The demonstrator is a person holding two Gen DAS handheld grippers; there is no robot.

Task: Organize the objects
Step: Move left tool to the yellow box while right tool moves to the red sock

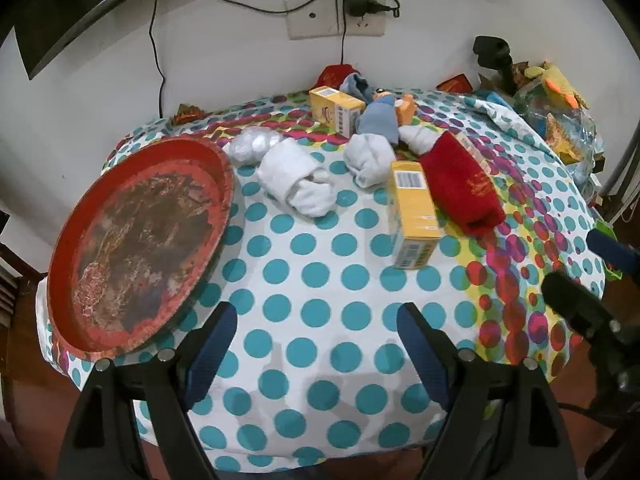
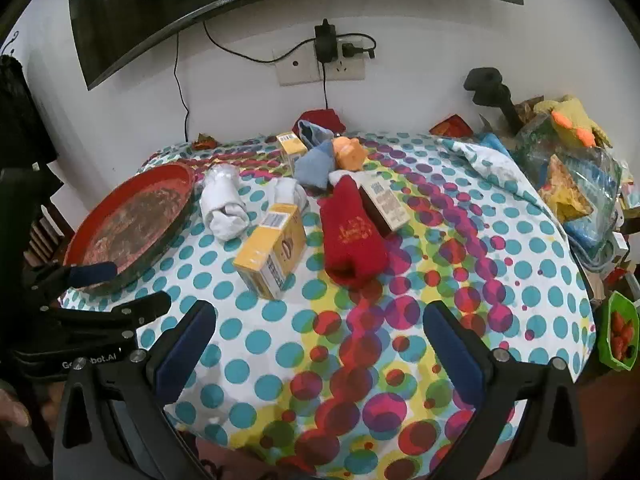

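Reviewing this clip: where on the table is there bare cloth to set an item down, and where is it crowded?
Free: the near cloth between the red tray and the nearest yellow box, ahead of both open grippers, left gripper, right gripper. The tray is empty too. Crowded: the far middle, where rolled white socks, the red sock and boxes cluster.

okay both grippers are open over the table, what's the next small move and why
Probably ease the left gripper forward toward the nearest white sock roll. Its jaws are open and empty, and that roll lies right beside the empty red tray.
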